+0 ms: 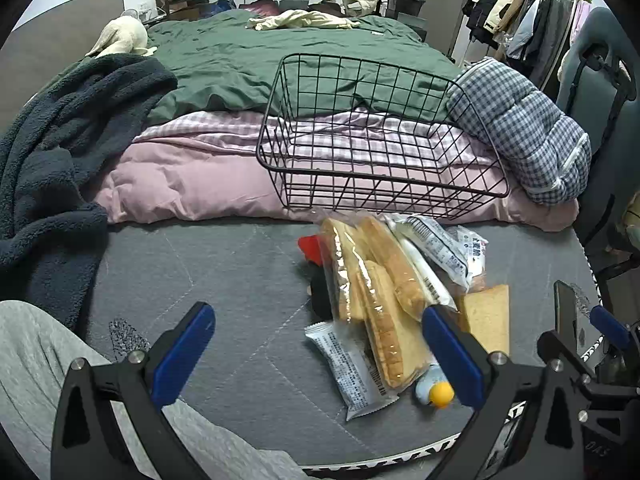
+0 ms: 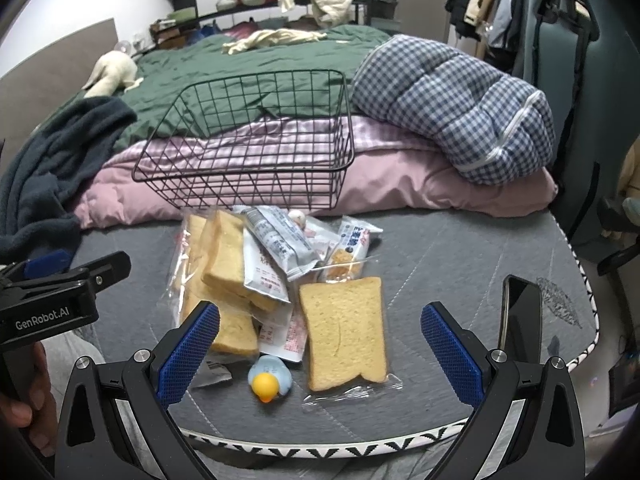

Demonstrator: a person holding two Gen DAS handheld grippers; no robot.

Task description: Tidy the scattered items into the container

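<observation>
Wire-grid basket (image 2: 244, 148) lies long-side across, beyond both grippers' wide-open blue fingers (image 2: 188, 356); crinkly-wrapped bread slice (image 2: 342, 330) sits between the right ones.

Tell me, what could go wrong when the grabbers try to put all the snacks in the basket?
1. The wire basket sits tilted on soft, lumpy bedding, so dropped snacks may tip it or slide out.
2. The bagged bread slice is soft; squeezing hard could squash it.
3. The small duck toy is rounded and might slip from the right gripper. Both grippers are open and hold nothing yet.
</observation>
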